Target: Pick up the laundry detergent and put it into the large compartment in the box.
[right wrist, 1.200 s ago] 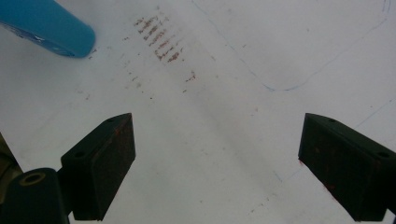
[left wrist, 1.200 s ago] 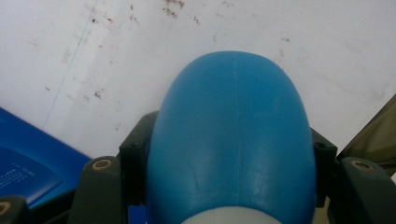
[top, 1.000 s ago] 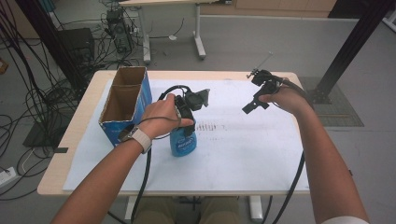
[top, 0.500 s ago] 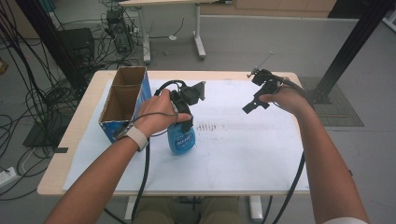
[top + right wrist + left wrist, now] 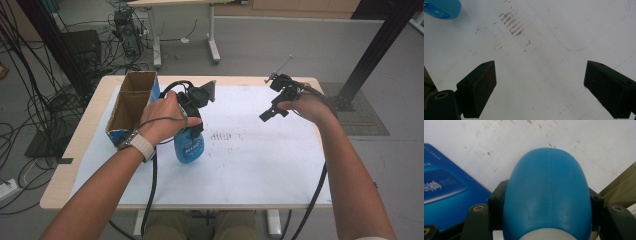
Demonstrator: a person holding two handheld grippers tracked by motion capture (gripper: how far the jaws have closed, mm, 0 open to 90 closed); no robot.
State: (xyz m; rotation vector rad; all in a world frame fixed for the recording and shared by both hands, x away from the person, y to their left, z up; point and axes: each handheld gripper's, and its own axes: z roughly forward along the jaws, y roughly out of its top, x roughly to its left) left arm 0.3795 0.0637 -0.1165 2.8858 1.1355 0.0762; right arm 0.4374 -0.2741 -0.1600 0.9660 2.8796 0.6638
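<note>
Blue bottle (image 5: 189,146) neck — hidden by left hand (image 5: 162,122).

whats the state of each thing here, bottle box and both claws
blue bottle: upright, gripped near its top, base at the white table cover
cardboard box: open on top, standing beside the bottle
left claw: shut on the blue bottle
right claw: open, empty, over the cover

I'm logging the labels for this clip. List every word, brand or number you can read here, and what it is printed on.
Nothing can be read for certain.
Blue bottle, clamped in the left gripper: white lettering on its label, too small and blurred to read.
Cardboard box: pale print on its blue side in the left gripper view, too blurred to read.
White table cover: brown smudges and thin pen lines, no writing.
</note>
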